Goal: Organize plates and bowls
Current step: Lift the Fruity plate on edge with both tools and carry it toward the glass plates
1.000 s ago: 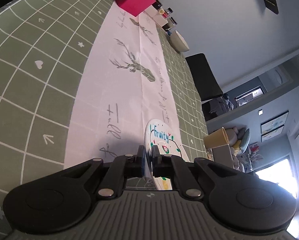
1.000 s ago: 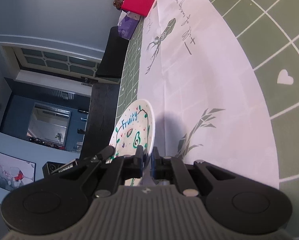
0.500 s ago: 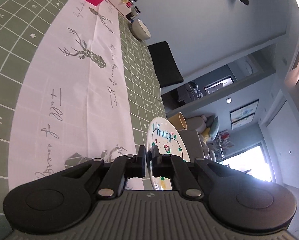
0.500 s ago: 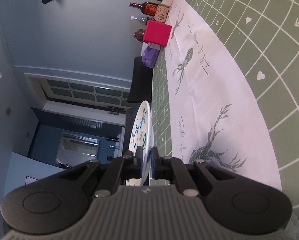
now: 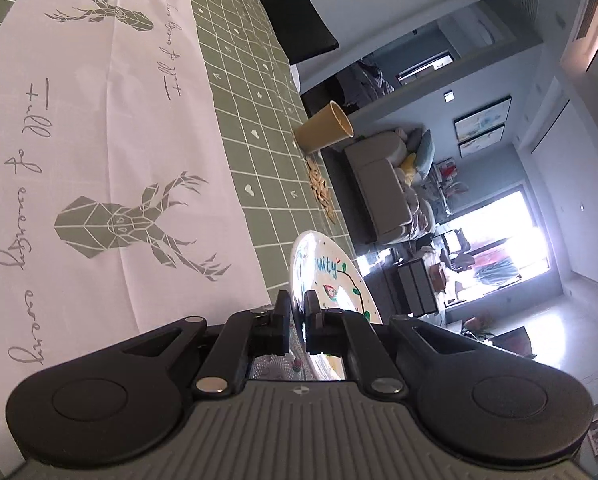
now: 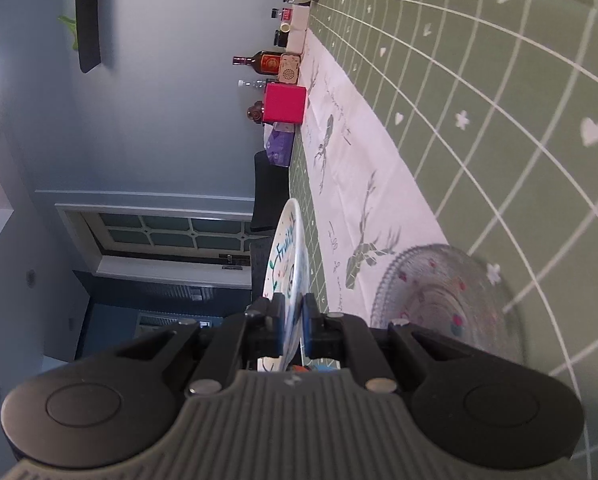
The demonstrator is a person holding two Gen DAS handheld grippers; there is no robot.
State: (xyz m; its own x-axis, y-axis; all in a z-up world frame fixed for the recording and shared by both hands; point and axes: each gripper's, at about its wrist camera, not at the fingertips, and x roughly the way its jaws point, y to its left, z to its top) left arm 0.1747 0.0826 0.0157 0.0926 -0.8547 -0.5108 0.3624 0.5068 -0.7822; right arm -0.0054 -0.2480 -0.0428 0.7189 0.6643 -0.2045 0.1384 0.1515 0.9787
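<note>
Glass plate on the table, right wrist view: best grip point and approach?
Take the glass plate by its scalloped rim, at the edge nearest the camera, coming in low and nearly level with the table so one finger slips under. It lies flat on the green tablecloth, so only the thin rim offers a pinch. The right gripper is occupied, shut on the Fruity plate.

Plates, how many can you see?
3. One painted plate is held in the left gripper, another painted plate in the right gripper, and a glass plate lies on the table. More may be hidden.
</note>
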